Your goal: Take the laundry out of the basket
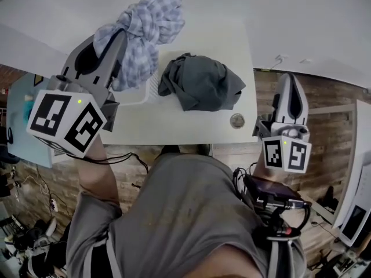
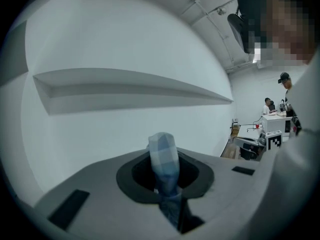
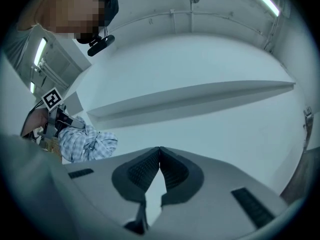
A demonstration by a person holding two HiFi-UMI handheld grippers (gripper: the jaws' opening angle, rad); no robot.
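White table (image 1: 191, 129) against a plain white wall (image 3: 200, 59): a checked shirt (image 1: 145, 28) hangs bunched from the left gripper (image 1: 119, 39), raised above the tabletop's far left and tipped forward. Its jaws are nearly together, pinching a fold of the cloth that pokes up between them. A grey garment (image 1: 200, 83) lies heaped on the table, to the right of those jaws and apart from them. The right gripper (image 1: 288, 81) is held off the table's right edge, jaws closed tip to tip on nothing, with the shirt well off to its left.
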